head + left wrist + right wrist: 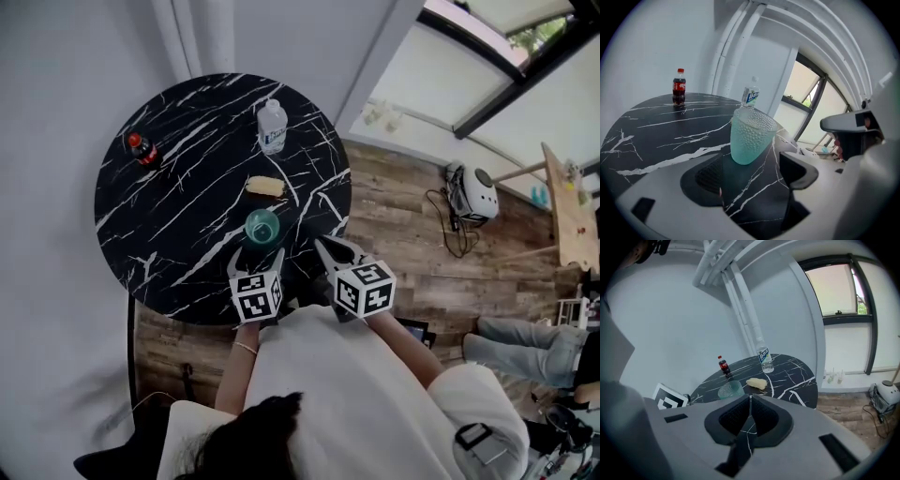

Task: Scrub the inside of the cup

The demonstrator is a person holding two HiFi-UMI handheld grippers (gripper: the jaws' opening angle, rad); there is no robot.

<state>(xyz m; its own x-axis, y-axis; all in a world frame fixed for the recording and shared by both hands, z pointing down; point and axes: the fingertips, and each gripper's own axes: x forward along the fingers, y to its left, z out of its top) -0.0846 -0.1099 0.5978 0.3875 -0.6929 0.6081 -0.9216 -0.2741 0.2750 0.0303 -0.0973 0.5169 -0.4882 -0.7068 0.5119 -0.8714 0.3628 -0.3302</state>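
At the near edge of the black marbled surface (169, 244), the left gripper (752, 165) is held with its fingers wide apart. The green cup (751, 136) stands upright just beyond them, untouched. To the right, the right gripper (750, 401) has its fingers closed on nothing. Farther off are a yellow sponge (265, 187) and a water bottle (272, 127).

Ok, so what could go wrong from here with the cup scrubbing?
1. The cup stands free just ahead of the open left gripper; a jaw clipping its wall could tip it.
2. The yellow sponge lies beyond the cup; the shut, empty right gripper reaching for it may knock the cup.
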